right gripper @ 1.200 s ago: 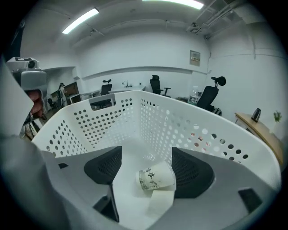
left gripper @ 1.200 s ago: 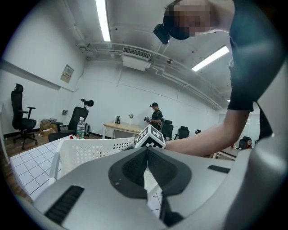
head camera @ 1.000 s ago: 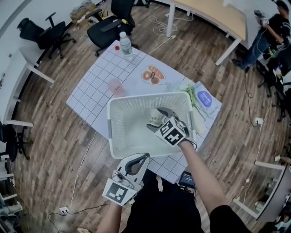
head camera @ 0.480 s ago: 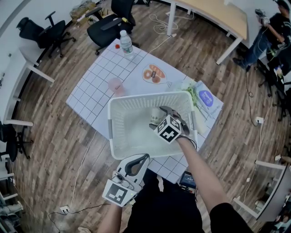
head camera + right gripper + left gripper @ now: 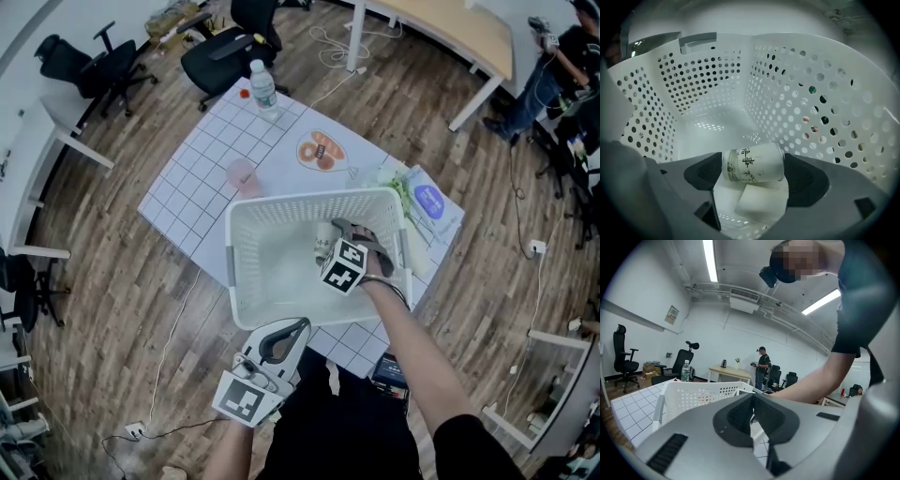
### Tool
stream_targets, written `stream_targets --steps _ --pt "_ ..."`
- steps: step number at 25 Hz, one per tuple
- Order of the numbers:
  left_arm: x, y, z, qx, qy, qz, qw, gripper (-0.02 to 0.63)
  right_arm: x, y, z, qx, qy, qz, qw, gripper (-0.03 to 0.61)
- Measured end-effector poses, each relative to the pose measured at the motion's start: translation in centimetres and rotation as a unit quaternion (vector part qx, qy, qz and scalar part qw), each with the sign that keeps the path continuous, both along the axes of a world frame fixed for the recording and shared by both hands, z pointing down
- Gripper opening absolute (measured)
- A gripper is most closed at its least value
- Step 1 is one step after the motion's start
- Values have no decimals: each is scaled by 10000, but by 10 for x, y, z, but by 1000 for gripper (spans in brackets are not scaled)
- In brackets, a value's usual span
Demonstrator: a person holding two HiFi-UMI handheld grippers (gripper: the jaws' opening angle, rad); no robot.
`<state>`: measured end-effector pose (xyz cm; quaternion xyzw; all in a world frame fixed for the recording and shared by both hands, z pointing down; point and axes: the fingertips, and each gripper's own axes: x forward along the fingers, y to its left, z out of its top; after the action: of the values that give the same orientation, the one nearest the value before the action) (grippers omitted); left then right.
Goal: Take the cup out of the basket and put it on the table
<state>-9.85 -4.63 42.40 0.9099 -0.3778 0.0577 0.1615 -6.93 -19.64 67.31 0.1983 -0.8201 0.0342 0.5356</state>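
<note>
Right gripper (image 5: 336, 236), head view: inside white perforated basket (image 5: 309, 199) over paper cup (image 5: 324, 232); left gripper (image 5: 280, 330) outside it | left gripper view: jaws together, empty | right gripper view: jaws just opened wide, cup sideways between them, black calligraphy.

Inside the basket (image 5: 797, 108) the right tool (image 5: 754, 178) has just been opening its jaws with the cup (image 5: 752, 163) lying on its side between them. Whether the pads touch its ends, I cannot tell. Nor can I make out what the pale folded piece (image 5: 761, 202) under it is. From overhead, that tool's marker cube (image 5: 345, 264) covers the jaws and nearly all of the cup. The basket hides the surface (image 5: 202, 178) beneath it and the near edge of a packet (image 5: 427, 203), whose print is too small to read. The left tool's (image 5: 752, 414) own grey body blocks the lower half of its view. A person (image 5: 562, 56) in the far corner is cut by the edge.
</note>
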Motion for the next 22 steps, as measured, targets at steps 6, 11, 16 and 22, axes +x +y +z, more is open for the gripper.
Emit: stream_targets --steps 6,11,16,22 --pt "-4 -1 1 -10 -14 -42 10000 8 2 -7 3 45 60 67 9999 382" --pt "-4 0 0 -19 -24 -44 10000 8 3 -7 3 72 94 36 9999 380" --pt "-5 0 1 -39 -18 -54 10000 8 3 -7 1 116 118 -3 9999 380" --pt "-6 0 1 -15 -9 -86 10000 8 0 -3 -6 106 44 -71 9999 380"
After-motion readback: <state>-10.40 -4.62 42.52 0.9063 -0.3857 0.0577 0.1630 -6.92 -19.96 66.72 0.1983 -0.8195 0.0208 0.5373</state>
